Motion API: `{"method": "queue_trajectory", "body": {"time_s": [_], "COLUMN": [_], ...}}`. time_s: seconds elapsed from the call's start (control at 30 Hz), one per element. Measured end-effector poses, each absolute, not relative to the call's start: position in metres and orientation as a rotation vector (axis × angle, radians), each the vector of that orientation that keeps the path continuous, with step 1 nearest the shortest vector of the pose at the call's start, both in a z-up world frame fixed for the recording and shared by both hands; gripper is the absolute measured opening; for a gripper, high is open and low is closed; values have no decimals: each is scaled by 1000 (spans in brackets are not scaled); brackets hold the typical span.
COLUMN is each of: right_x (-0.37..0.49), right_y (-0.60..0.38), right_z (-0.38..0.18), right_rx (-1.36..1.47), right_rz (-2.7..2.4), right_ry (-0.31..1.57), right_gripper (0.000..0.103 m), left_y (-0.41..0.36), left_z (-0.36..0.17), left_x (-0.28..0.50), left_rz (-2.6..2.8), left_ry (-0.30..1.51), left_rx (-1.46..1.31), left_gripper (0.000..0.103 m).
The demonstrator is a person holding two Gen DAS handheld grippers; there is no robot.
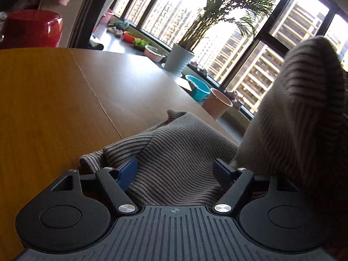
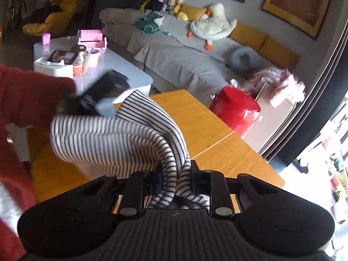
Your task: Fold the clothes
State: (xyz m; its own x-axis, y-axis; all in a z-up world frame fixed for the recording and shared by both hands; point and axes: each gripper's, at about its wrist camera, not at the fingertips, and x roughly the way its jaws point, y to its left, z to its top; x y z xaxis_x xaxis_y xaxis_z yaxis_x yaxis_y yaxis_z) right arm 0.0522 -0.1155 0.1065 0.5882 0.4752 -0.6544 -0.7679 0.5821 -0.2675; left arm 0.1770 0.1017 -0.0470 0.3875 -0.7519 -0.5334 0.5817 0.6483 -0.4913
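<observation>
A grey-and-dark striped garment [image 1: 174, 148] lies bunched on the wooden table [image 1: 43, 108]. My left gripper [image 1: 175, 170] is open, its blue pads [image 1: 128, 171] standing wide on either side of a flat stretch of the cloth. At the right of that view, another part of the garment hangs lifted. In the right wrist view my right gripper [image 2: 176, 178] is shut on a gathered bunch of the striped garment [image 2: 104, 139], held above the table [image 2: 206, 130]. The cloth stretches up and left to a red sleeve [image 2: 26, 95] and a blurred dark gripper body.
A red bucket [image 2: 237, 111] stands past the table's far edge. A potted palm [image 1: 178, 58], a blue basin [image 1: 199, 89] and a pink pail [image 1: 219, 104] line the window side. Behind are a white coffee table [image 2: 121, 69] and a grey sofa [image 2: 184, 65].
</observation>
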Motion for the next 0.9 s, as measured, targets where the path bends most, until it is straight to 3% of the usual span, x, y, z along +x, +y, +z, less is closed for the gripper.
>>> {"method": "queue_trajectory", "body": {"time_s": [0.13,0.57,0.6,0.63,0.7,0.9], "right_x": [117,150,148,144,132,128], "right_y": [-114,-137,-138,-139,-142,-138], "right_z": [63,20,20,22,31,32], "right_rx": [-483,-265,-261,-269,-289,-328], "right_rz": [808,825,818,810,800,767], "right_ry": [708,786,780,765,725,693], "right_gripper": [22,31,31,32,30,30], "left_y": [110,123,126,132,148,186], "left_z": [-51,-48,-44,-38,-23,29], "left_x": [184,181,178,175,166,144], "left_rz": [-836,-821,-810,-781,-695,-615], "left_ry": [822,805,802,785,724,541], "left_rx": [-277,-310,-307,-303,-274,-349], "left_gripper": [59,58,59,73,90,90]}}
